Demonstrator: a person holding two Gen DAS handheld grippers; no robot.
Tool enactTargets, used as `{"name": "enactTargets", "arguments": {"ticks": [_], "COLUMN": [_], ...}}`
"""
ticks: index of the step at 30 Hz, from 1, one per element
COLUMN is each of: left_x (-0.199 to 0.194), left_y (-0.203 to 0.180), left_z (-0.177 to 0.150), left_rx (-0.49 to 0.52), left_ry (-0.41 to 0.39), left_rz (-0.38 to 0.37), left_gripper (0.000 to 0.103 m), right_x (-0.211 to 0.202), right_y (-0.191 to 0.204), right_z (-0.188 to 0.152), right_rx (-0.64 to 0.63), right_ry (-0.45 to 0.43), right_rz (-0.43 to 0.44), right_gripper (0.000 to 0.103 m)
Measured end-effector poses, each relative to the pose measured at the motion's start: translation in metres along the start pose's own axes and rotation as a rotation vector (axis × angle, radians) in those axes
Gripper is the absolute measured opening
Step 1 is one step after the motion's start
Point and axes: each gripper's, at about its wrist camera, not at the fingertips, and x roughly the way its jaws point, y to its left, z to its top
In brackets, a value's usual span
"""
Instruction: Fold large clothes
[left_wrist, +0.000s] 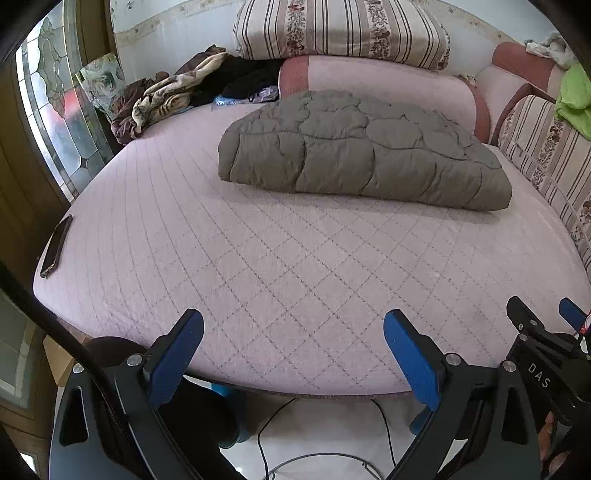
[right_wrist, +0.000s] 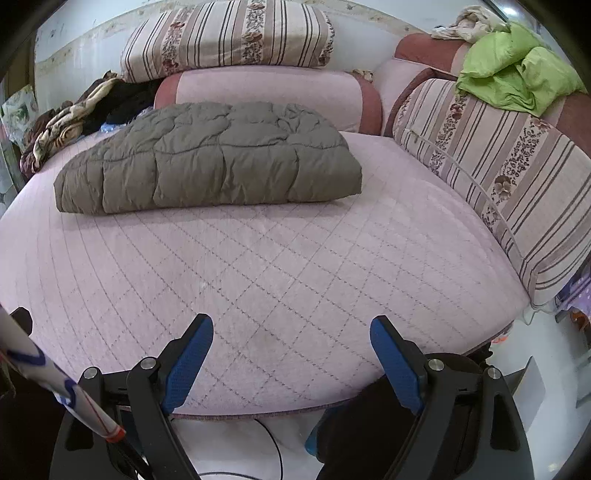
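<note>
Quilted grey-brown jacket (left_wrist: 364, 151), folded into a thick flat bundle, lying in the upper middle of the left wrist view and upper left of centre in the right wrist view (right_wrist: 210, 158). Resting on the pink quilted bed (left_wrist: 258, 258), toward its far side, close to the pink bolster (left_wrist: 376, 81) behind it. Looks compact and squared off, edges tucked under, so probably near the end of the folding; whether another fold is wanted cannot be told.

Left claw (left_wrist: 293, 354) at the bottom of its frame, spread wide, gripping nothing, hanging over the near edge of the bed and well apart from the bundle. Right claw (right_wrist: 291, 356) the same: wide open, empty, low in its frame, over the near edge. Likely drawn back to that edge to leave the bundle undisturbed and keep the whole of it in sight.

Elsewhere: a dark phone (left_wrist: 56, 245) at the left rim of the bed, a crumpled brown patterned blanket (left_wrist: 162, 96) in the upper left, striped cushions (right_wrist: 509, 162) along the right, a lime-green cloth (right_wrist: 517, 70) heaped in the upper right. All clear of the jacket, so no snagging to expect on a further reach.
</note>
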Motion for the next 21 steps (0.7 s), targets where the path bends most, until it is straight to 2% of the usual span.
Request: {"name": "enactTargets", "arguments": {"ticks": [21], "left_x": [0.01], "left_y": [0.005], "left_z": [-0.002], "left_rx": [-0.011], "left_ry": [0.026], "left_rz": [-0.024], "left_gripper": [0.097], "right_x": [0.005], "right_y": [0.015], "right_z": [-0.002], "right_rx": [-0.043], "right_ry": [0.003], "right_rz": [-0.02], "right_gripper": [0.09]}}
